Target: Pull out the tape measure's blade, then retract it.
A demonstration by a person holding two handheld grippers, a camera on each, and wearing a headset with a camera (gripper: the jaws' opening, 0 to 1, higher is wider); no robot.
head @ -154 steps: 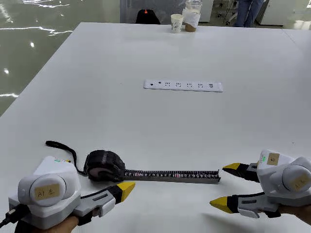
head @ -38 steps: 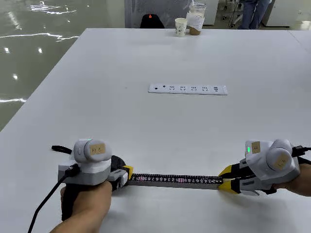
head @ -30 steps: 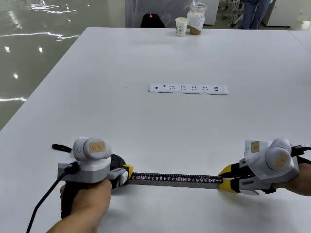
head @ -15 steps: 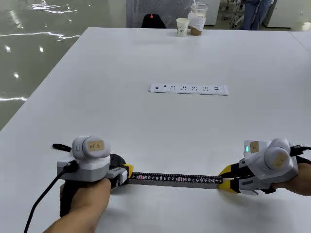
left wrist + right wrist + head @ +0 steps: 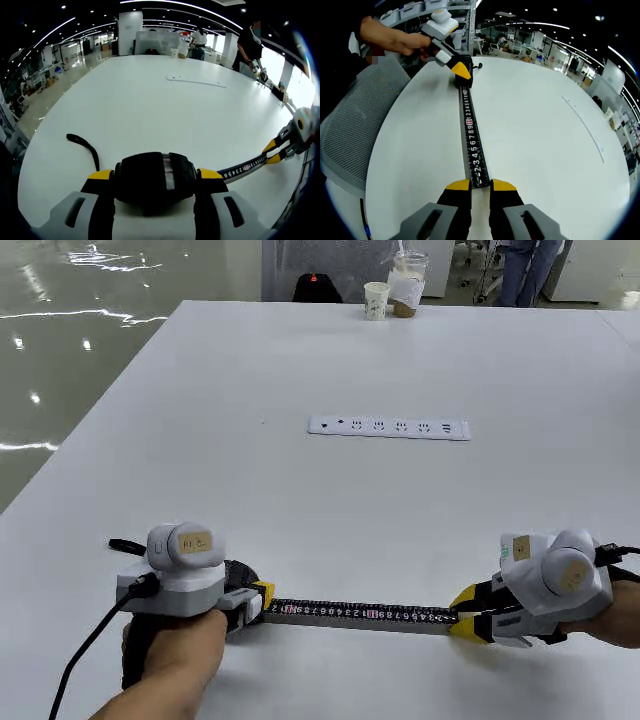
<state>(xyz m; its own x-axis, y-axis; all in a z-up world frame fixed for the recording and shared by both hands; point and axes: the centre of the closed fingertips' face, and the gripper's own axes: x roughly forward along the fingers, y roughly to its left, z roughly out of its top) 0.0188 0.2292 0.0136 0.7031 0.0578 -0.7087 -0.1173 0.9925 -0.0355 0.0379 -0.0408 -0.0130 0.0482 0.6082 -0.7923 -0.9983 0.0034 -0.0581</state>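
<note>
Table [image 5: 350, 510] plain white. Tape measure case [image 5: 155, 175] black with a grey centre band. Strap [image 5: 82, 145] beside the case is black. Blade [image 5: 472, 145] out of the case is black, with white numerals and a few red marks. Left gripper [image 5: 258, 600] on the case has a white-grey body, yellow tips and a tan label. Right gripper [image 5: 462, 614], far from the case, has the same colours. Power strip [image 5: 388, 427] beyond the case is white. Chair [image 5: 350, 145] is grey mesh.

Your left gripper [image 5: 256, 600], lower left of the head view, has its fingers clamped on the tape measure [image 5: 155, 176]. Your right gripper [image 5: 466, 613], lower right, pinches the blade [image 5: 360, 613] tip, fingers nearly together.
</note>
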